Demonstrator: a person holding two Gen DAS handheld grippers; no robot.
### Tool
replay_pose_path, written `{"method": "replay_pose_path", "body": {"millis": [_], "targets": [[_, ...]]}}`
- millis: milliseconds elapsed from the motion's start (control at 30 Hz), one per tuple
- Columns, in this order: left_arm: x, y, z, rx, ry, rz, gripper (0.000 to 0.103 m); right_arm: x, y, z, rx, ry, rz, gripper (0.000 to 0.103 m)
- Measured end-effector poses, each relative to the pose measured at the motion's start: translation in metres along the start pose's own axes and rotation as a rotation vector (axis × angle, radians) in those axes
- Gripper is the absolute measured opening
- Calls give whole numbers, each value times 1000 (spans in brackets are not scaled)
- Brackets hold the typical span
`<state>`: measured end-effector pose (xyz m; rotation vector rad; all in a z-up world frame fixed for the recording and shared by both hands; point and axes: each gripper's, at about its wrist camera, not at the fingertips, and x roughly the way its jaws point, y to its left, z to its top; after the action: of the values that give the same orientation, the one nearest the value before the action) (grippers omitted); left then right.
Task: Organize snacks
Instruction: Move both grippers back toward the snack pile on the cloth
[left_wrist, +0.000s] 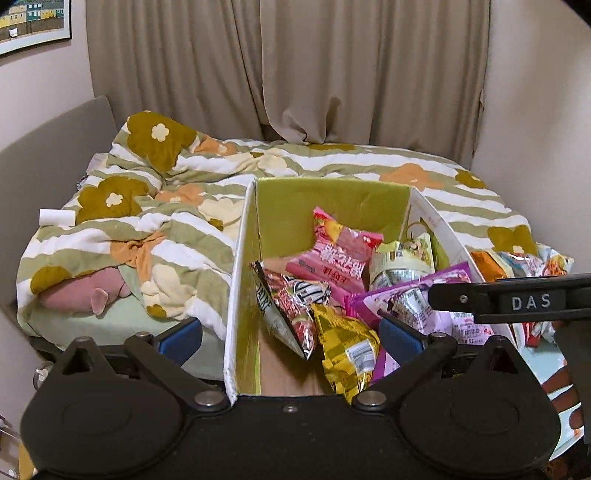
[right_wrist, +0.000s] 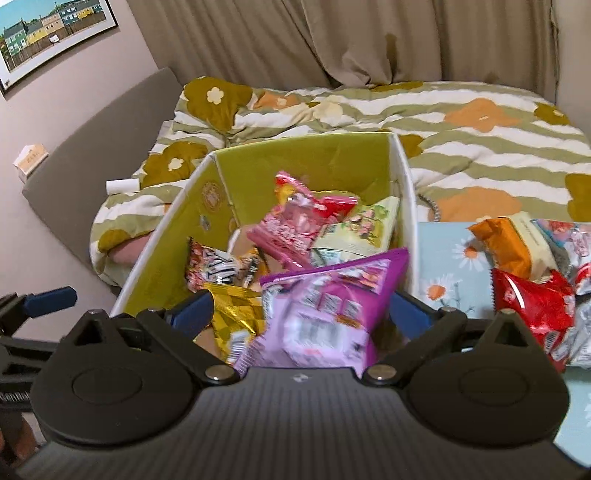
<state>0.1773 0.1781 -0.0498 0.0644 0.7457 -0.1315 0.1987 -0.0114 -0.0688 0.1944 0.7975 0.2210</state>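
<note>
Left gripper (left_wrist: 290, 338) jaws apart, empty; right gripper (right_wrist: 301, 314) jaws apart around purple packet (right_wrist: 321, 314), grip unclear; "DAS" label (left_wrist: 530, 302) at 3 o'clock.

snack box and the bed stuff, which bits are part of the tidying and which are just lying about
Job: green box, purple packet, gold packet, pink packet, red packet, orange packet.
Lying about: floral duvet, white tube, pink plush, framed picture.

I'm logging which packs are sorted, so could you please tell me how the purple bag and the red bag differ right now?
The purple bag lies in the green box, between the open right gripper's fingers; the red bag lies outside the box, on the floral cloth. The purple bag is blurred, apparently moving; the red bag looks sharper and still. The purple bag tops other snacks; the red bag adjoins an orange pack. Both are crinkly snack packs.
</note>
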Motion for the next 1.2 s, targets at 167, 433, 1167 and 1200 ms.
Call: {"method": "replay_pose_path", "body": {"millis": [167,433,1167,1200], "targets": [[2,0,-2,3,9,-20,103,-7,-3,-4,-2,-16,-27,103],[-11,-8,4,20,-19,-39,103,-34,-6,-1,-2,-49,-29,103],[-52,-185,24,54,-116,-145,103,-187,-158,-11,-5,-169,-155,103],[-51,-195,25,60,-116,-149,103,-191,-167,-13,-3,-171,-169,103]]}}
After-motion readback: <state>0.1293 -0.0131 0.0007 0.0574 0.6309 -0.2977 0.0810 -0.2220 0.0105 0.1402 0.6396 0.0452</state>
